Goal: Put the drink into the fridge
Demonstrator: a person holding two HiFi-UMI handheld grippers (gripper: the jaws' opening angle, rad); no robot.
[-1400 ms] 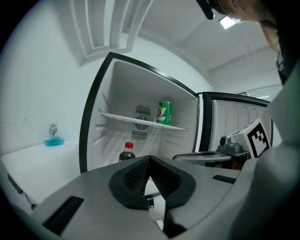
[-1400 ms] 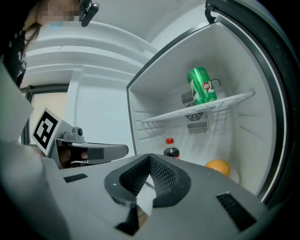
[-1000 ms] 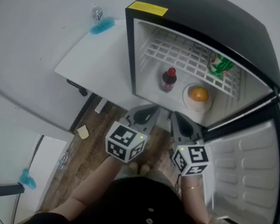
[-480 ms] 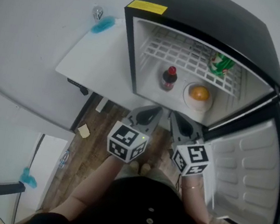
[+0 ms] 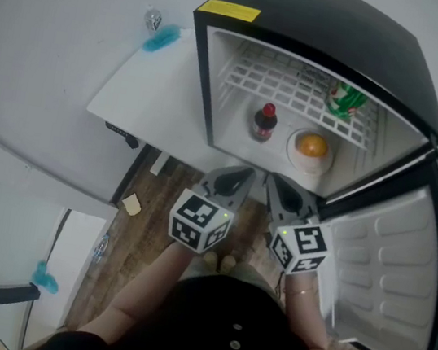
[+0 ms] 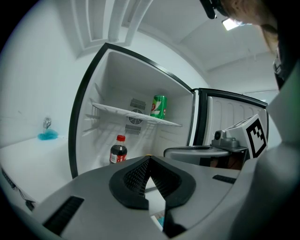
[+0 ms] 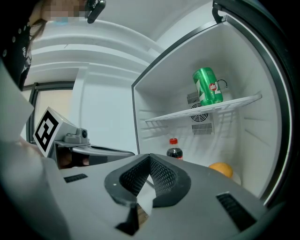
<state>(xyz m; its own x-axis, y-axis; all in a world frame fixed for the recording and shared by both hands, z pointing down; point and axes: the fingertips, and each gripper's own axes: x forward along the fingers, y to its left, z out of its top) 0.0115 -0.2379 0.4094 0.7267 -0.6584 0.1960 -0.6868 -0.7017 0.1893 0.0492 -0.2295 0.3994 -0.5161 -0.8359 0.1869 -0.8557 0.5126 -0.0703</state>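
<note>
From the head view, the black fridge (image 5: 326, 18) stands with its door (image 5: 390, 263) swung wide to the right, and the cola bottle (image 5: 264, 123) is upright on the fridge floor, left of an orange (image 5: 312, 146) on a white plate (image 5: 292, 155). A green can (image 5: 344, 101) stands on the wire shelf (image 5: 282, 85) above. The left gripper (image 5: 241, 173) and right gripper (image 5: 276, 181) hang side by side just outside the opening, over the wooden floor (image 5: 130, 238), clear of the bottle. In the left gripper view, its jaws are pressed together with nothing between them; the red-capped bottle shows beyond them, below the shelf. In the right gripper view, its jaws likewise meet at the tips, empty, with the bottle behind them and the orange to its right.
</note>
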